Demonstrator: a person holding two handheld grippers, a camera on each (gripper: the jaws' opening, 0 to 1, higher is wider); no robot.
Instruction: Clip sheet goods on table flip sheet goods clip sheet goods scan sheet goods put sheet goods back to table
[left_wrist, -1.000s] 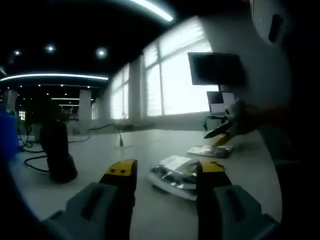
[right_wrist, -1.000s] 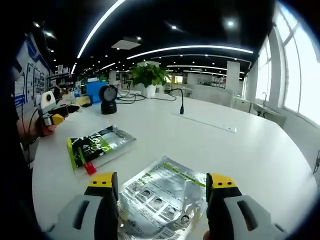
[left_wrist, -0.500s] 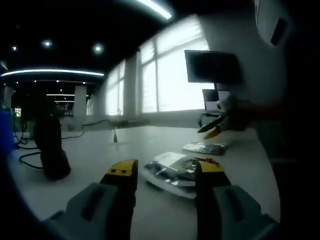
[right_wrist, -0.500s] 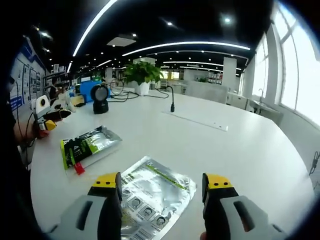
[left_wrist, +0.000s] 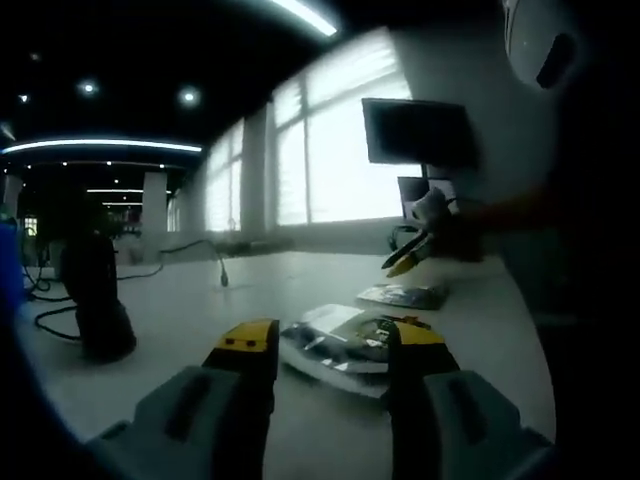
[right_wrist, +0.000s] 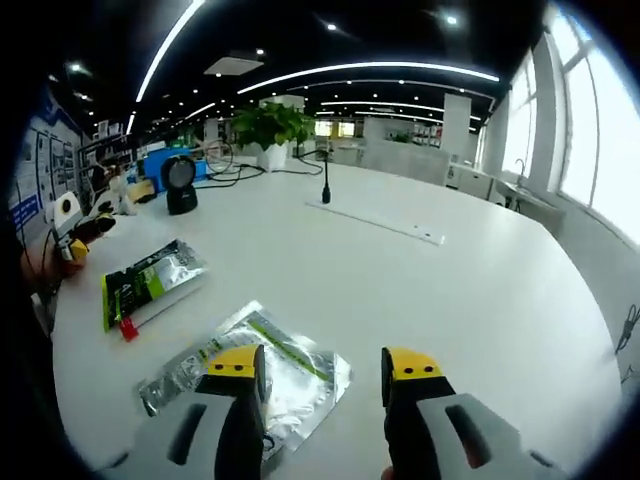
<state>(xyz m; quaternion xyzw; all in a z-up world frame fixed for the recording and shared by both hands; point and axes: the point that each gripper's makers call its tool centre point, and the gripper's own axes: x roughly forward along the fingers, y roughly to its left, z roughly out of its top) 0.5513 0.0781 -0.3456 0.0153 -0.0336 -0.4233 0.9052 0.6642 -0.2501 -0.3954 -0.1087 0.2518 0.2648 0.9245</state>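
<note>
Gleaming white table (right_wrist: 480, 290) in open office.

The table (right_wrist: 480, 290) is smooth, matt white. The silver pouch (right_wrist: 290, 370) looks like crinkled foil, glossy (it catches the ceiling lights), as does the green pouch (right_wrist: 150, 283). The scanner (right_wrist: 181, 186) is black plastic. The right gripper (right_wrist: 322, 372) has matt grey jaws with yellow tips.

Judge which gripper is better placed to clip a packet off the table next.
Probably the right gripper: its open jaws hang right over the silver packet. The left gripper is open too, but the green packet lies ahead of it.
</note>
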